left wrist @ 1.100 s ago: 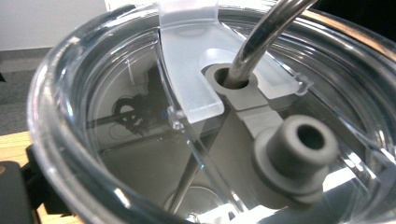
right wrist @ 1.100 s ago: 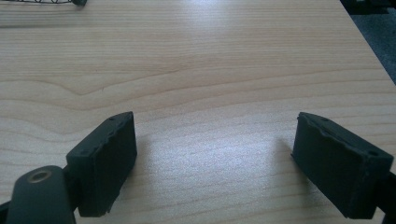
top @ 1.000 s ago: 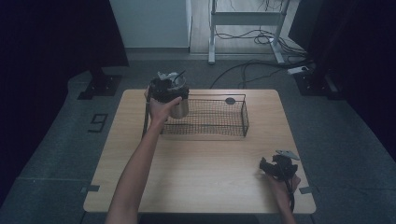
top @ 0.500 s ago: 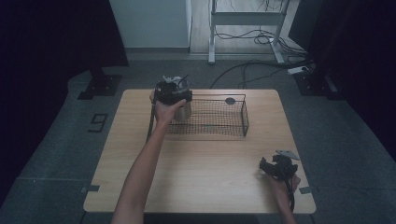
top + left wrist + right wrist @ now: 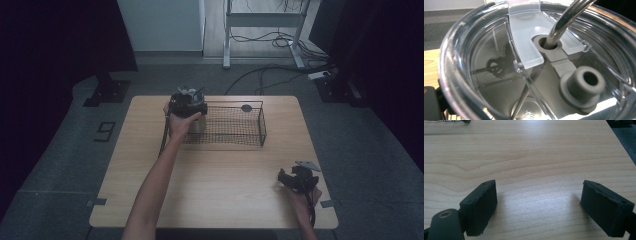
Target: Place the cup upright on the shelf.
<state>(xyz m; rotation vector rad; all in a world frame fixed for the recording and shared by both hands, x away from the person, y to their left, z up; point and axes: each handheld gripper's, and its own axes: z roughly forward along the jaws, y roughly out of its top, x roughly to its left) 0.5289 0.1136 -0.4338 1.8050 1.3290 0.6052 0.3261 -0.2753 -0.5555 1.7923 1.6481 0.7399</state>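
Left tongs [image 5: 186,102] pinch a steel tumbler with a clear plastic lid and metal straw [image 5: 529,62], holding it at the left end of the black wire basket [image 5: 235,131] near the worktop's [image 5: 220,175] far edge. Smooth steel looks slippery, rigid and top-heavy; gripping below the lid seems safest. Right tongs [image 5: 539,205] rest spread and empty by the near right corner.

My bench in a lab recording room

I work at a bare wooden table [image 5: 215,170] on grey carpet [image 5: 60,165], ringed by black curtains [image 5: 55,40]. Behind it I see a metal desk frame [image 5: 260,20], loose cables [image 5: 265,80], a power strip [image 5: 320,75] and stand feet [image 5: 106,92].
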